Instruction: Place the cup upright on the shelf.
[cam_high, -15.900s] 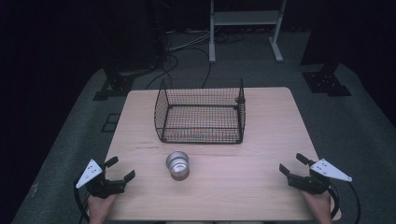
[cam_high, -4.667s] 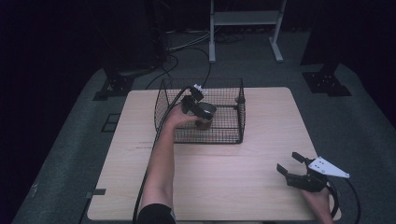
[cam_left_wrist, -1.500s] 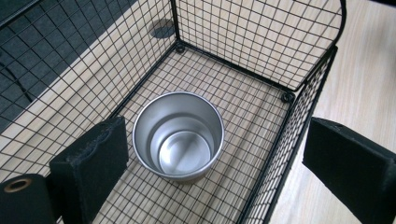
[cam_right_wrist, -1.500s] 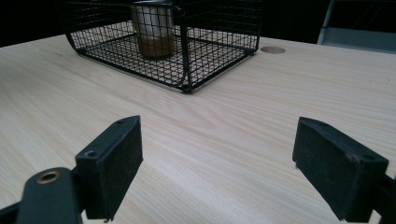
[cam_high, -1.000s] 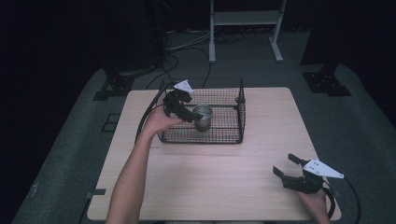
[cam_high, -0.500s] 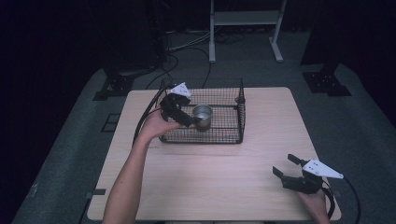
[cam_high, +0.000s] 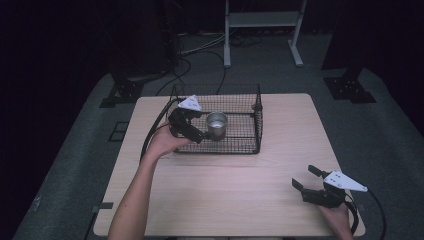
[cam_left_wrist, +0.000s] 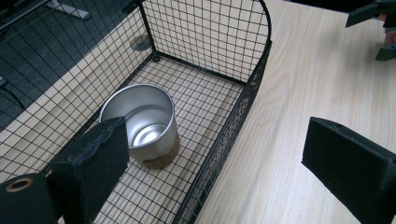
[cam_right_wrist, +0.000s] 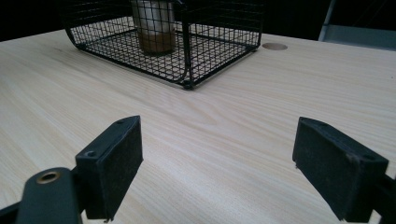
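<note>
Cup (cam_high: 216, 125) stands upright inside wire basket (cam_high: 250, 146), toward basket's left half. Basket sits on table (cam_high: 225, 190), far-centre part. Left gripper (cam_high: 192, 131) at basket's left-front edge, just beside cup, not touching; one jaw inside basket, other outside over table. Right gripper (cam_high: 306, 179) near table's front-right corner, well apart from basket. Stand (cam_high: 260, 20) on floor behind table.

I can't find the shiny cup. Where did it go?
The cup stands upright inside the wire basket, toward its left end in the high view, right beside the open left gripper.
</note>
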